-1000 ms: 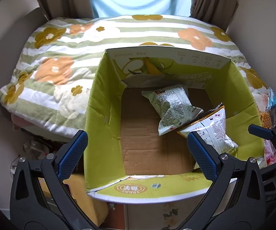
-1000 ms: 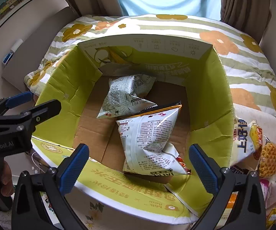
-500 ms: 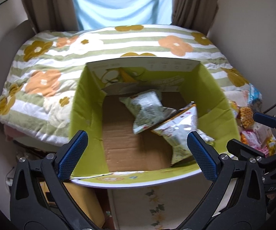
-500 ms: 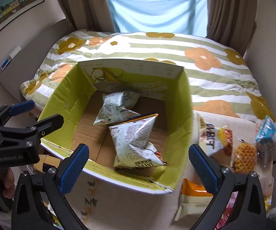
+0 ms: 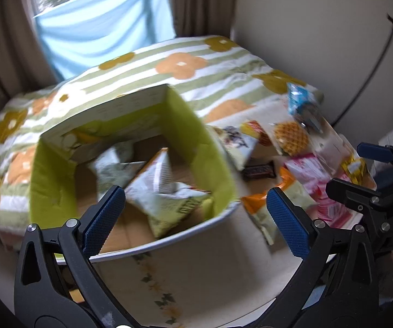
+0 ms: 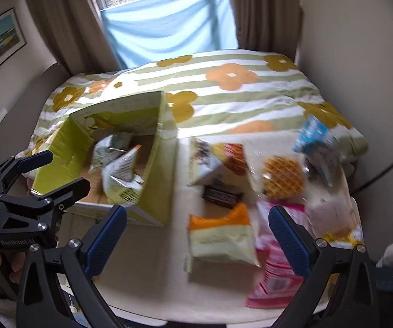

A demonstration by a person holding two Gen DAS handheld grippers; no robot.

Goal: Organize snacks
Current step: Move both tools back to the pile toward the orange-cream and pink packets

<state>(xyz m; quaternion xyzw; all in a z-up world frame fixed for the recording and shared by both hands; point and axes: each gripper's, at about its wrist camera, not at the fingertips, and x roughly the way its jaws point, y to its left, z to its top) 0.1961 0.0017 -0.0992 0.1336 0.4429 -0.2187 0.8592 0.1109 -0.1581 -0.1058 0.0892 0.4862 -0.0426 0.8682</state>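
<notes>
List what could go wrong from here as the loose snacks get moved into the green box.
1. The loose packets overlap: the orange-topped bag lies against the pink packet, so a grab by the open right gripper may drag both.
2. The green box sits near the table's front edge; a push might shift it off.
3. The two bags inside stand tilted, leaving uneven room.

Soft daylight enters through the window (image 6: 166,13) at the back, leaving gentle shadows. Motion blur smears the box (image 5: 130,147) and snacks (image 6: 221,235) in both views. Fisheye distortion bends the edges, corners darken to black.
</notes>
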